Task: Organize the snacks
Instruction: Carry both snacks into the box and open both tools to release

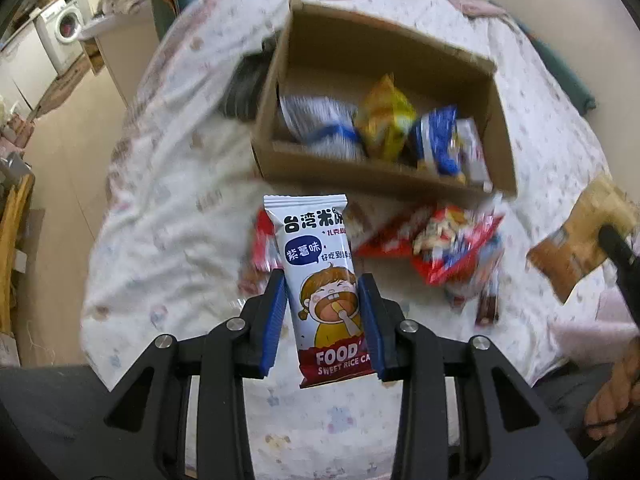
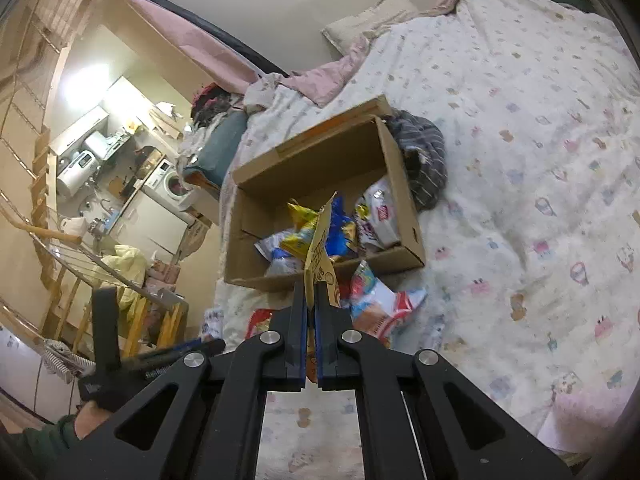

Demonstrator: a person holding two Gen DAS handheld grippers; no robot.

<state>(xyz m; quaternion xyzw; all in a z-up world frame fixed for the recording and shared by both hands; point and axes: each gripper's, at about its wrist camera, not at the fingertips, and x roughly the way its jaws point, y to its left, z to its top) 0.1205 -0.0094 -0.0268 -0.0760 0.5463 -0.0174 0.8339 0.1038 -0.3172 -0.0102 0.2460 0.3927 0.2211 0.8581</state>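
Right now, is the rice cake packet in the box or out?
Out. The left gripper holds the rice cake packet above the bedspread, short of the cardboard box.

A bed (image 2: 520,160) under a patterned white quilt; a washing machine (image 1: 66,26) stands on the beige floor (image 1: 72,128)

snacks (image 1: 384,128) in box (image 1: 502,148), box on bed (image 1: 168,184)

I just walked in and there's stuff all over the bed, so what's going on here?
A person is sorting snacks on a bed with a claw in each hand. The left claw is shut on a sweet rice cake packet, lifted clear of the bedspread. The right claw pinches a yellow packet edge-on. Ahead, a cardboard box already holds several snack bags, and loose red packets lie before it.
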